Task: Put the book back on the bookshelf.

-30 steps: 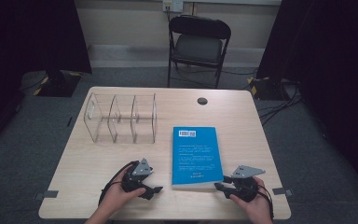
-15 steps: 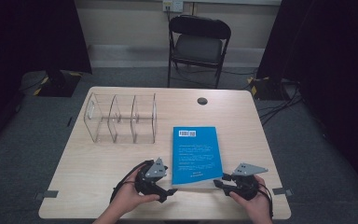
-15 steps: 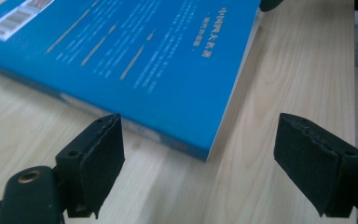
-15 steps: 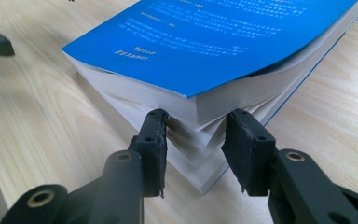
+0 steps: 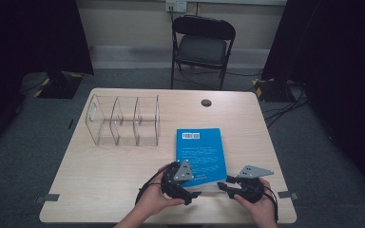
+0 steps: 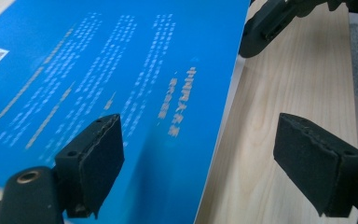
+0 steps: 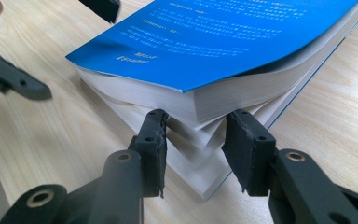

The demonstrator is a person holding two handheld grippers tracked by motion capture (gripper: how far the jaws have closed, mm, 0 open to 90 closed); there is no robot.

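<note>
**One blue book at the near edge, two grippers at its corner**

One thick blue paperback book [image 5: 199, 154] with white text on its cover lies flat on the light wooden table [image 5: 114, 175], on the right half, near the person's side. A white barcode label is at its far end. In the right gripper view the book's near corner is lifted: the cover and many white pages curve up, and several lower pages fan out under them.

The right gripper [image 7: 196, 140] is at this corner. Its two black jaws stand a little apart, one on each side of the fanned lower pages, and I cannot tell if they press the paper. In the high view the right gripper [image 5: 224, 186] lies just by the book's near right corner, held by the right hand [image 5: 254, 204].

The left gripper [image 6: 209, 154] has its two jaws wide apart: one jaw is over the blue cover, the other over bare wood, with the book's edge between them. The left hand [image 5: 157, 199] holds it at the book's near left corner.

Farther off, on the left half, stands one clear plastic organiser [image 5: 123, 120] with three compartments. One small dark round disc [image 5: 206, 102] is in the table near the far edge. One black folding chair [image 5: 202, 45] stands behind the table.
</note>
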